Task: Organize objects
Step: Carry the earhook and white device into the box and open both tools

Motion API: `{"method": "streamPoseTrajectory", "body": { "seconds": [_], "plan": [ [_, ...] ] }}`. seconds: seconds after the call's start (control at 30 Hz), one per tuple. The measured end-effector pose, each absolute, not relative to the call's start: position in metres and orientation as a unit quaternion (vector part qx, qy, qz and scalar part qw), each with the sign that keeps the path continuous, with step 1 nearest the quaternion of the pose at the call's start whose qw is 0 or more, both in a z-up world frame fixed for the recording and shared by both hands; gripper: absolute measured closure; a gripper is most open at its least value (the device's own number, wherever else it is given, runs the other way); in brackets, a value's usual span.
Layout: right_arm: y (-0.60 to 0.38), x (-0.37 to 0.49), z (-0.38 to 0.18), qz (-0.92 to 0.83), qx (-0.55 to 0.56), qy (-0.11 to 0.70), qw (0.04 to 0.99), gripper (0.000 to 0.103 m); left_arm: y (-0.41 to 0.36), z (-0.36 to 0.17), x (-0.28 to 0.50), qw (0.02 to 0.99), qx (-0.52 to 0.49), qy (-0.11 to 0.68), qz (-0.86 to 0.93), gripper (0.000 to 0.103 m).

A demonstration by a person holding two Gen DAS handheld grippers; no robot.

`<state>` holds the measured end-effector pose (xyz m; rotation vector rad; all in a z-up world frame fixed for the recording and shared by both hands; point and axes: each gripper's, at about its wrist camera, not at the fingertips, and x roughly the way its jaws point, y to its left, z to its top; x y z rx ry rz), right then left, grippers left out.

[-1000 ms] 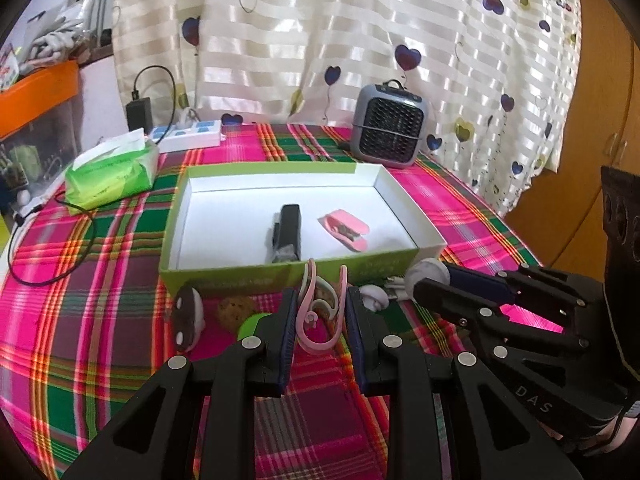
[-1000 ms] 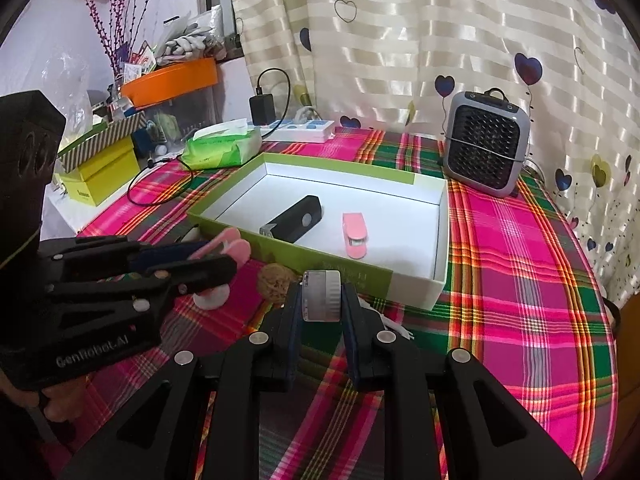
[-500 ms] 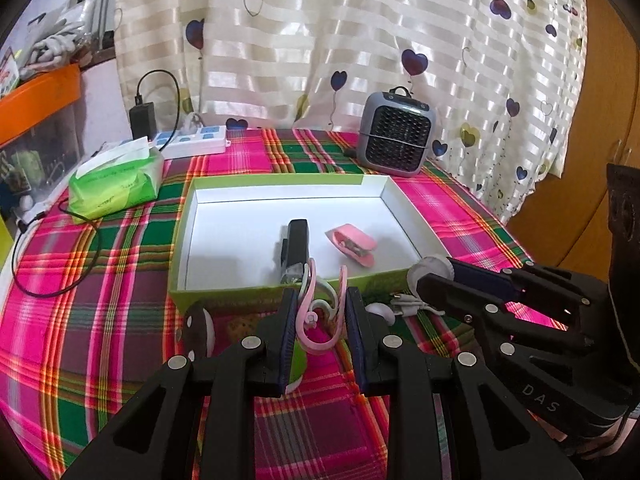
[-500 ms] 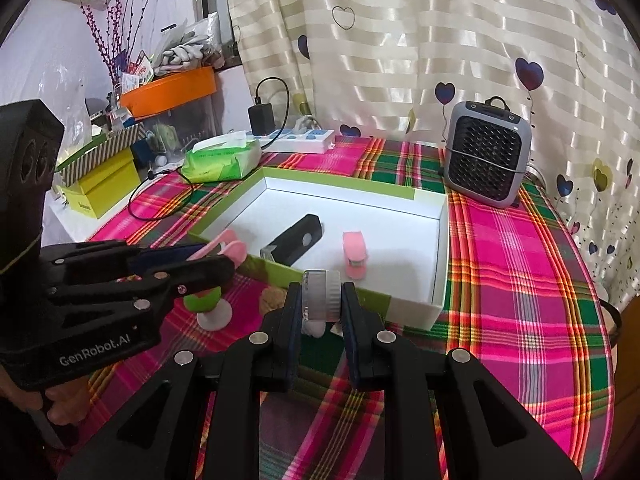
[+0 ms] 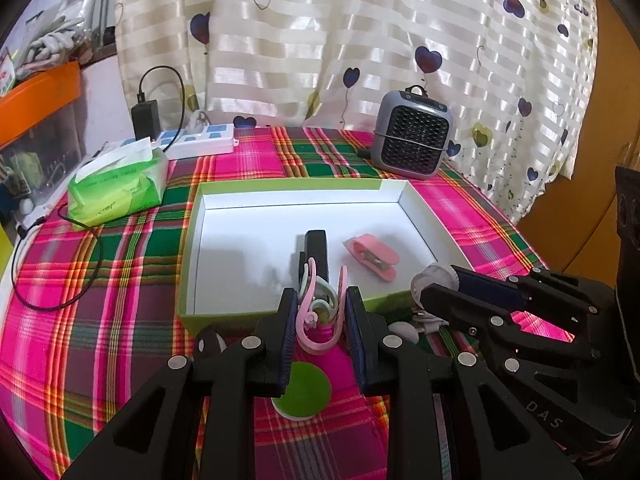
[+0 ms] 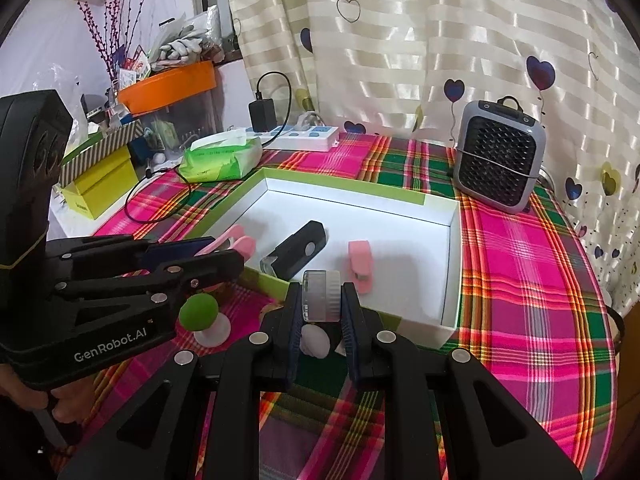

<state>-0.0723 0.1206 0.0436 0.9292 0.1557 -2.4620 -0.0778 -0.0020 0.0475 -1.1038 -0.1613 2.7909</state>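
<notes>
Hovering at the box's (image 5: pixel 280 312) near rim: left gripper (image 5: pixel 320 320) clamps pink earhook (image 5: pixel 320 312); right gripper (image 6: pixel 321 312) clamps white cap (image 6: pixel 321 296).

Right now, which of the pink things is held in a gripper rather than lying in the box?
The pink curved hook, clamped in the left gripper just short of the box. The other pink thing, a clip, lies loose on the box floor beside the black stick.

We count one green-rimmed box (image 5: pixel 192 240) holding two things: one black device (image 5: pixel 316 248) and one pink clip (image 5: pixel 372 256). At twelve o'clock on the counter (image 5: pixel 100 280) stand one grey heater (image 5: pixel 412 140), one power strip (image 5: pixel 200 144) and one green tissue pack (image 5: pixel 116 188); at six o'clock, one green-topped suction holder (image 5: pixel 306 390)
</notes>
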Motion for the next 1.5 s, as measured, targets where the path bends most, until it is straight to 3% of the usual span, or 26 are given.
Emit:
{"method": "streamPoseTrajectory", "body": {
  "seconds": [1.37, 1.5],
  "plan": [
    [0.090, -0.144, 0.012, -0.872, 0.409, 0.079, 0.259, 0.083, -0.019, 0.010, -0.147, 0.055, -0.416, -0.054, 0.906, 0.080],
    [0.090, -0.139, 0.016, -0.876, 0.396, 0.082, 0.261, 0.074, -0.020, 0.012, -0.145, 0.058, -0.413, -0.058, 0.907, 0.080]
  ]
}}
